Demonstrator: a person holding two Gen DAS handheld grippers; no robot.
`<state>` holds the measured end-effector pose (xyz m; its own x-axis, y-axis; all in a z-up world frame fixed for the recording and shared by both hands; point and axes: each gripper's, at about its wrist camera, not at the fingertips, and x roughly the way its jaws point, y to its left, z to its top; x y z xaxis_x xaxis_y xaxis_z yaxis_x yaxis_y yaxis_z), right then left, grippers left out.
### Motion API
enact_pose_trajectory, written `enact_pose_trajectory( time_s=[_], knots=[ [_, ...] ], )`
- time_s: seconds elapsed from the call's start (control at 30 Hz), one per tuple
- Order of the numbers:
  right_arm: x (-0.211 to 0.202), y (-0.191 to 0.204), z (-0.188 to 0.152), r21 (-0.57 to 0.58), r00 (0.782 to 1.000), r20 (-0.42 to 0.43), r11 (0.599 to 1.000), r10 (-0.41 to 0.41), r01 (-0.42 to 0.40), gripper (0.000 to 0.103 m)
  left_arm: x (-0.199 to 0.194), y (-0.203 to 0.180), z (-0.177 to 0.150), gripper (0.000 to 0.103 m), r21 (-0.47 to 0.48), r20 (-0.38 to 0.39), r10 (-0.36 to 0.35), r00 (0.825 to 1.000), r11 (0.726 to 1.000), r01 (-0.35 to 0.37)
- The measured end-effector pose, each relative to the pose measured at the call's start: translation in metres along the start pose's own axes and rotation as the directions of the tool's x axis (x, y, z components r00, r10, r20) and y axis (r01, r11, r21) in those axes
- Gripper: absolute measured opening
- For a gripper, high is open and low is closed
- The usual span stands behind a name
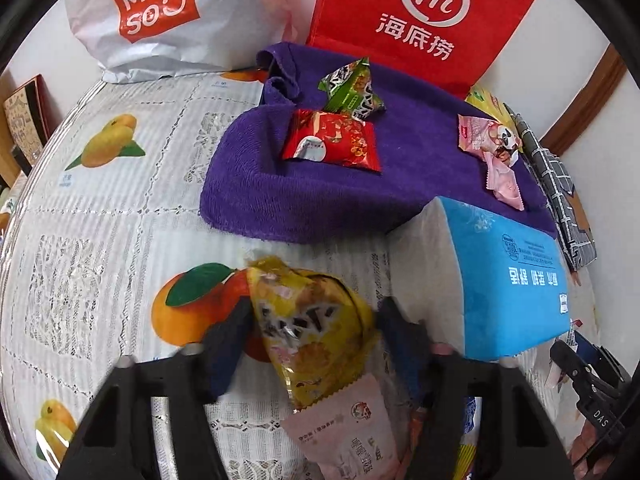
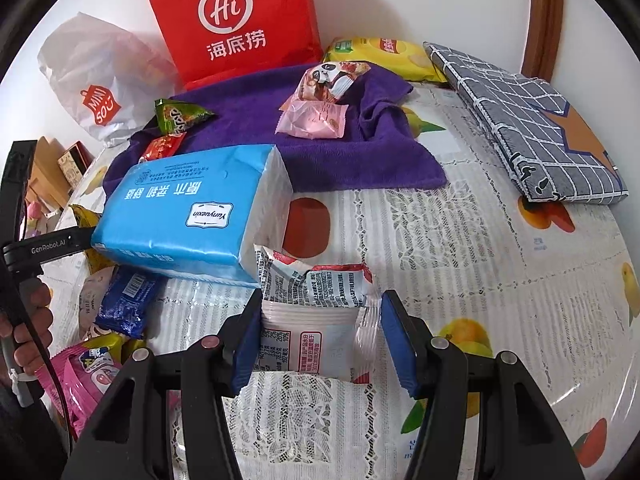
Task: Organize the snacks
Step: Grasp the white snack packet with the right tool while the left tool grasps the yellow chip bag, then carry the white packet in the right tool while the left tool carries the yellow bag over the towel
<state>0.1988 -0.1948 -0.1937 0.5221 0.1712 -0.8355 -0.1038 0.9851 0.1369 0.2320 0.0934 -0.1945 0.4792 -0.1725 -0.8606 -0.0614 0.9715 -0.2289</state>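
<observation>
The left tongs [image 1: 312, 332] clamp a yellow snack packet [image 1: 312, 328] at lower centre; the right tongs [image 2: 316, 336] clamp a white-and-red snack packet [image 2: 316, 304] at lower centre, over the bench [image 2: 460, 240].

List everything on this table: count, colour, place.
towel: one, purple, table's back
red bag: one, red, behind towel
white bag: one, white, beside red bag
tissue pack: one, blue-white, before towel
snacks: four, green, red, two pink, on towel
chip bag: one, yellow, behind towel
checked cloth: one, grey, right of towel
blue packet: one, blue, beside tissue pack
pink pack: one, pink, near blue packet
yellow packet: one, yellow, in left gripper
white packet: one, white-red, in right gripper
tablecloth: one, white, fruit-printed, under everything
left gripper: one, black, gripping yellow packet
right gripper: one, black, gripping white packet
hand: one, on left gripper's handle
</observation>
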Motion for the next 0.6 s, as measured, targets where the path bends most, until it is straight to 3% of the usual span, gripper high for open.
enact_pose_trajectory(
  time_s=[0.23,0.6],
  knots=[
    [-0.008,0.002,0.003,0.001,1.0,0.017,1.0,-0.002,0.002,0.056,-0.02,0.006,0.001,0.043,0.003,0.047,-0.001,0.999,1.0,0.001],
    [-0.036,0.007,-0.001,0.012,0.998,0.056,1.0,0.006,-0.007,0.056,-0.07,0.018,-0.012,0.043,-0.017,0.11,-0.003,0.994,1.0,0.005]
  ],
)
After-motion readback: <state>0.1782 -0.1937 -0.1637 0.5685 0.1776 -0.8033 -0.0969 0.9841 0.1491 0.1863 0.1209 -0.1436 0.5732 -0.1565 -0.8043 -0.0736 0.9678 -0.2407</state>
